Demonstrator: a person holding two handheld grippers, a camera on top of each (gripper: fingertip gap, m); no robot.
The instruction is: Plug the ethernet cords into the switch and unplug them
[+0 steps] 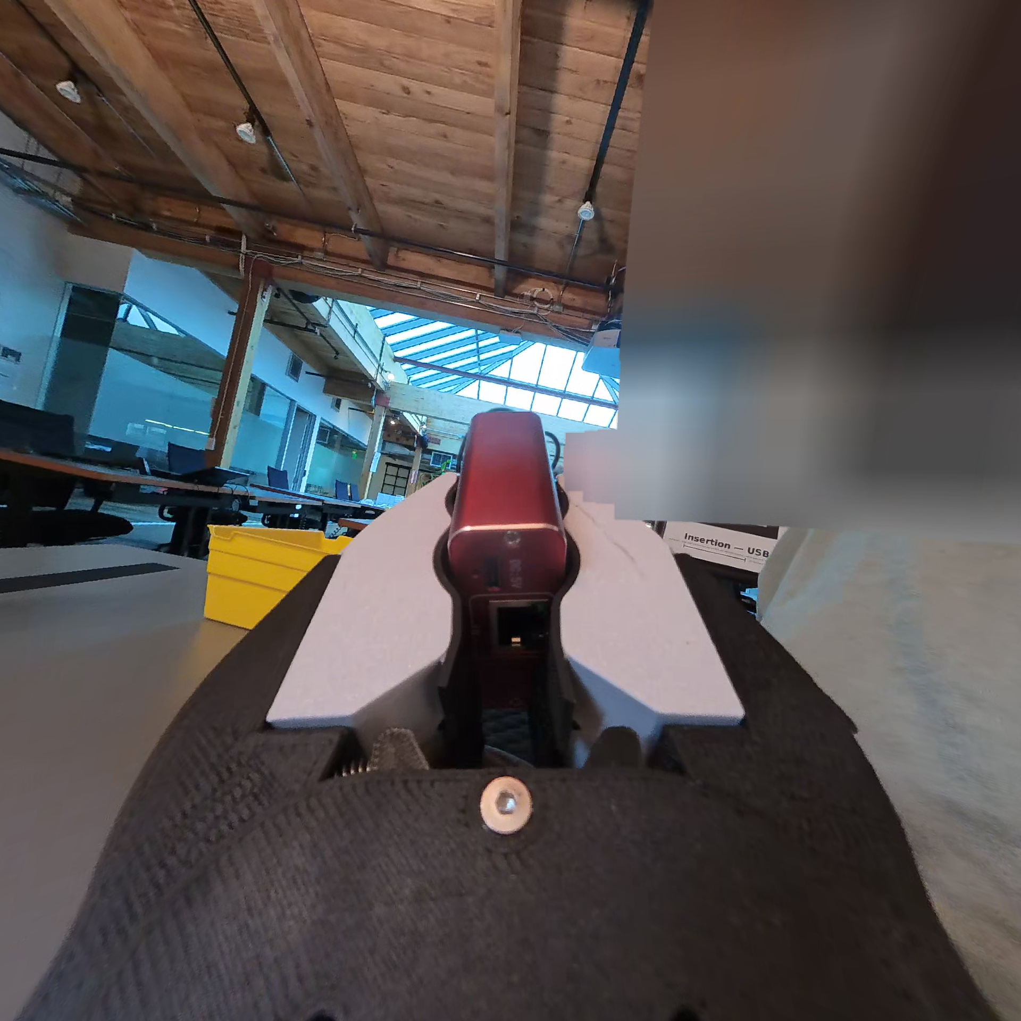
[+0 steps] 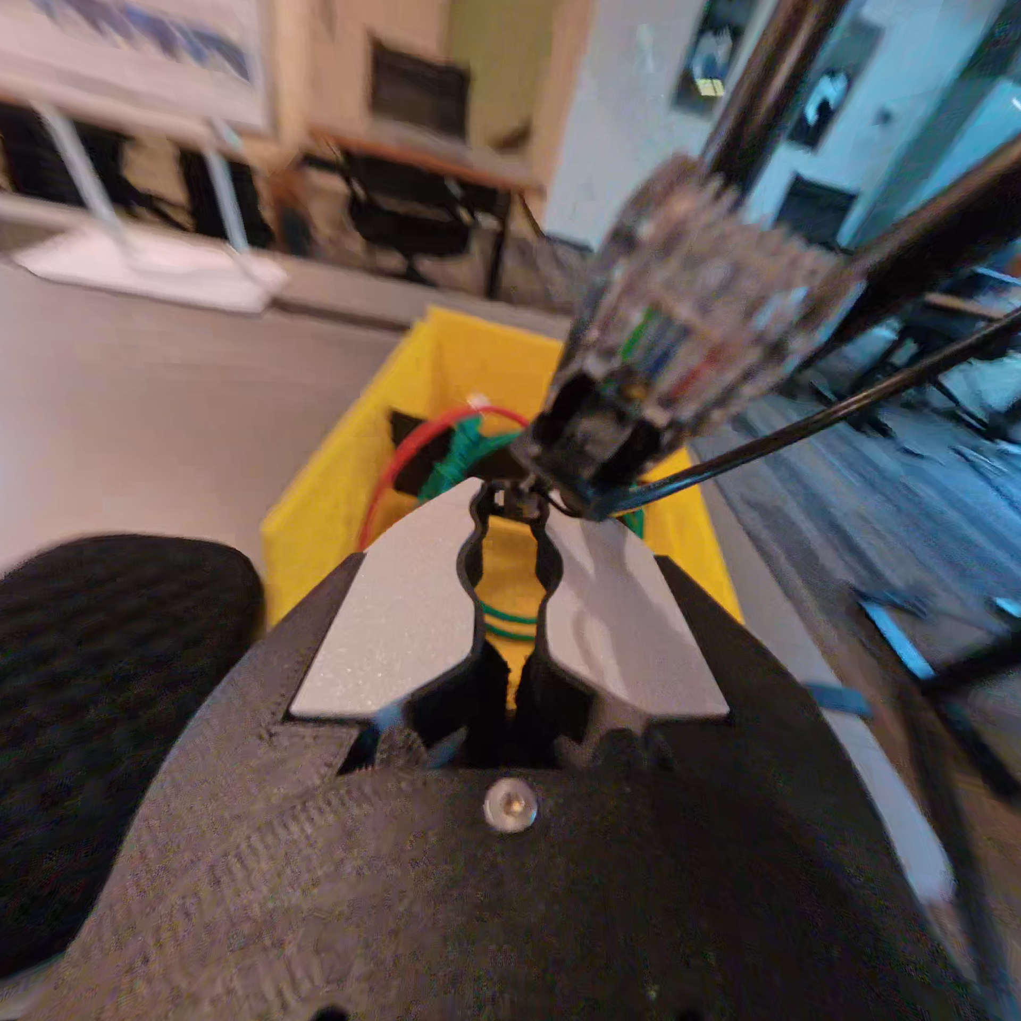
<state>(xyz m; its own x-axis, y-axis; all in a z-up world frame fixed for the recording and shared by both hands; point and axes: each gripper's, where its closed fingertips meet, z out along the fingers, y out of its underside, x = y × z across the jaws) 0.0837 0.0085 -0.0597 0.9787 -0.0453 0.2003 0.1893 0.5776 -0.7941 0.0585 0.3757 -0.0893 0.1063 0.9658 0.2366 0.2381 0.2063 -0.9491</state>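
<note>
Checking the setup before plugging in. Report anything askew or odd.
The clear ethernet plug sticks out crooked, up and to the right of the right hand-held gripper, pinched only at the tips. The red switch sits straight in the left hand-held gripper. No visible damage.

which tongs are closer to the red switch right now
Left. The left tongs are clamped around the red switch. The right tongs pinch a clear ethernet plug over the yellow bin; no switch shows there.
</note>
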